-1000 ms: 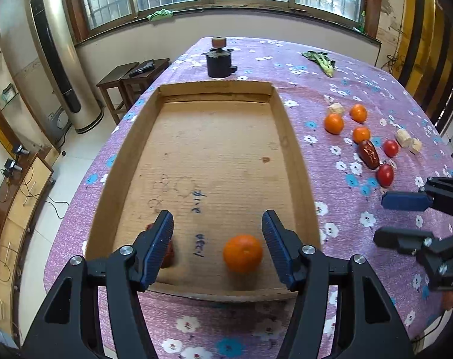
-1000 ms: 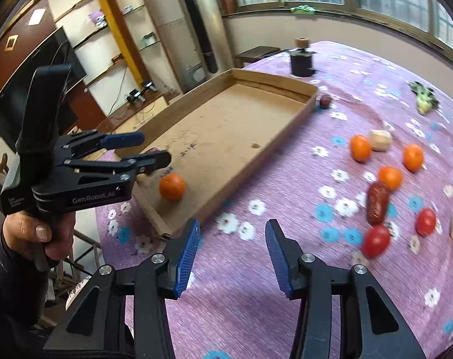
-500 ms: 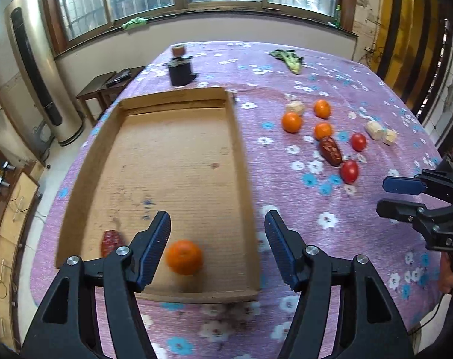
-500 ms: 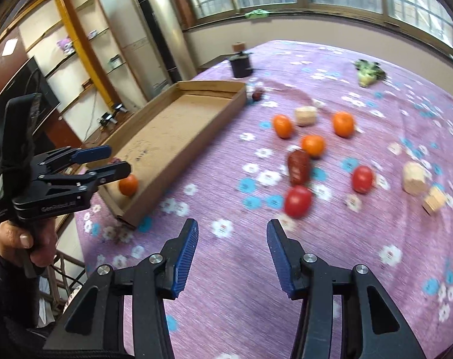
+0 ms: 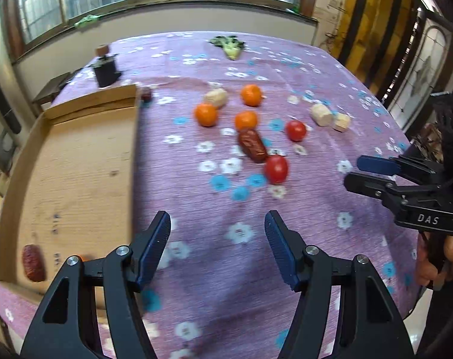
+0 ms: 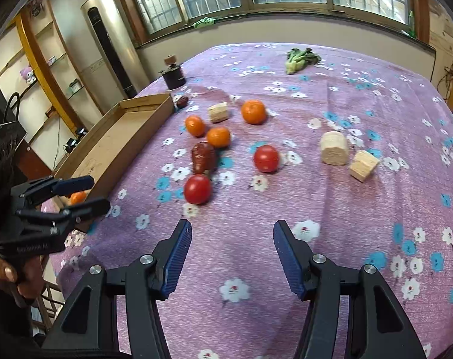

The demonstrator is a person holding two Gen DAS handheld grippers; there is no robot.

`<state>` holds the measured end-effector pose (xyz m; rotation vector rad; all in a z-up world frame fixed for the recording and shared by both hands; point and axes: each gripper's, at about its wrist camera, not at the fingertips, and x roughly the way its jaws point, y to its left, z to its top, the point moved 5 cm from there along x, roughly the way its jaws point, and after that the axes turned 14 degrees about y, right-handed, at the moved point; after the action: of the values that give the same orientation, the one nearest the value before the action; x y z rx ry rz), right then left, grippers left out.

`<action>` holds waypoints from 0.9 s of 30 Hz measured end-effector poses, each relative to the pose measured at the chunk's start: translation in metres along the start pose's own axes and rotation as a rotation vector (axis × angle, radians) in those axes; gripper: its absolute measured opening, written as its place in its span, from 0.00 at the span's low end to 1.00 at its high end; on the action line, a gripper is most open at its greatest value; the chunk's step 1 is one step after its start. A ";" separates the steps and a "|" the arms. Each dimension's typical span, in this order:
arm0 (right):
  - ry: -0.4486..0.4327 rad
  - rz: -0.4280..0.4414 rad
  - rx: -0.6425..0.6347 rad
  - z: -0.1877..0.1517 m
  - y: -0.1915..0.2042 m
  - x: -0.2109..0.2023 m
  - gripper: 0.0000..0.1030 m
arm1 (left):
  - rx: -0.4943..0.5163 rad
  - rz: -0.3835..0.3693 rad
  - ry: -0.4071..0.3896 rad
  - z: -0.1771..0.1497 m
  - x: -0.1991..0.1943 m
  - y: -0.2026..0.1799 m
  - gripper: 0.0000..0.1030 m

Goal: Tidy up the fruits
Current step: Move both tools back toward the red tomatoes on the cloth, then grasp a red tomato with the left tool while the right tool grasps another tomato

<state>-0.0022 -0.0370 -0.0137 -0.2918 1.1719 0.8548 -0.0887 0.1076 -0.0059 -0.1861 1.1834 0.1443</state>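
I note my right gripper (image 6: 232, 257), jaws just widening and empty, with the nearest tomato (image 6: 197, 189) ahead-left touching a date (image 6: 203, 157); a careless closure risks rolling both away.

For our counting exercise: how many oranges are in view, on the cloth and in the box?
4. Three on the purple cloth: farthest, nearest the box, beside the red date. One inside the cardboard box, partly hidden.

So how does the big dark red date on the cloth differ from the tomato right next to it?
The date is long, wrinkled and dull dark red; the tomato is round, smooth and bright red. The date lies nearer the oranges, the tomato nearer the right claw. Both rest loose on the purple cloth, outside the cardboard tray.
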 end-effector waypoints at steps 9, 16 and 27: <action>-0.006 -0.029 0.025 0.007 -0.021 0.006 0.53 | 0.035 -0.070 0.023 0.021 0.024 -0.034 0.63; -0.005 -0.023 0.021 0.031 -0.029 0.019 0.46 | 0.050 -0.081 0.063 0.034 0.049 -0.047 0.63; 0.031 -0.086 -0.028 0.076 -0.028 0.061 0.43 | 0.028 -0.094 0.069 0.058 0.076 -0.047 0.62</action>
<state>0.0775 0.0177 -0.0437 -0.3769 1.1691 0.7944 0.0021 0.0754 -0.0521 -0.2229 1.2427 0.0394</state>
